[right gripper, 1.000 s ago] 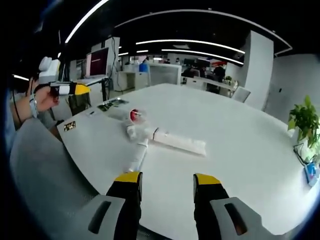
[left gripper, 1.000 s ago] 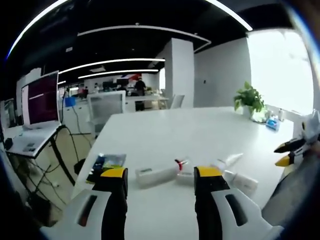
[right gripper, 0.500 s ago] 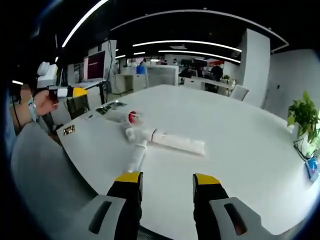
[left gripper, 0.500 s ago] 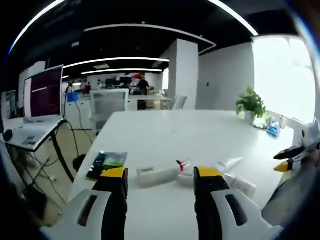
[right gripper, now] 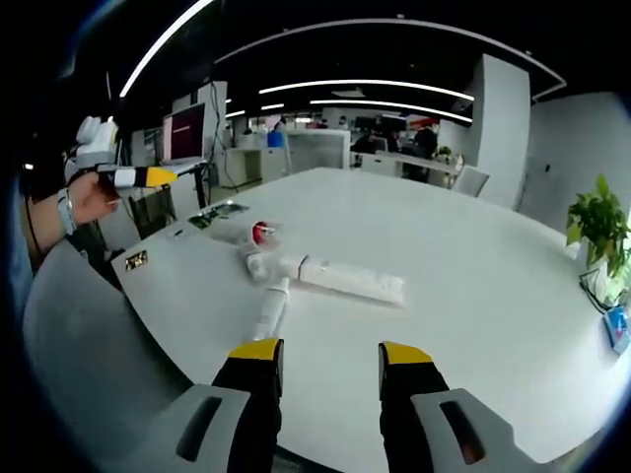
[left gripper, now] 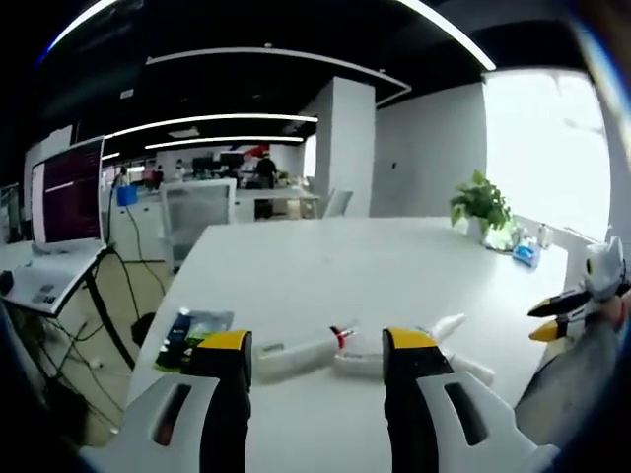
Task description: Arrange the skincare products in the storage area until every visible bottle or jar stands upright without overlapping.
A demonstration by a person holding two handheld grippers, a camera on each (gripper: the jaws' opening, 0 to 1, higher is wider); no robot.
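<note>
Several skincare products lie on their sides in a loose cluster on the white table (right gripper: 473, 325). In the right gripper view I see a red-capped bottle (right gripper: 260, 234), a long white tube (right gripper: 357, 281) and a slim white bottle (right gripper: 269, 313). In the left gripper view the tube (left gripper: 291, 357), the red cap (left gripper: 340, 337) and the slim bottle (left gripper: 444, 325) lie just beyond my left gripper (left gripper: 317, 343), which is open and empty. My right gripper (right gripper: 330, 355) is open too, short of the slim bottle. Each gripper shows in the other's view, the left gripper (right gripper: 133, 177) and the right gripper (left gripper: 557, 315).
A dark packet (left gripper: 187, 330) lies by the table's edge near the cluster. A potted plant (right gripper: 601, 222) and a blue object (left gripper: 523, 256) stand at the far side. A screen (left gripper: 64, 192) stands on a side desk off the table. A person's hand (right gripper: 84, 197) holds the left gripper.
The left gripper view has shifted a little, so the cluster now sits lower and closer to its jaws. The products themselves have not moved. Both grippers stay open.
</note>
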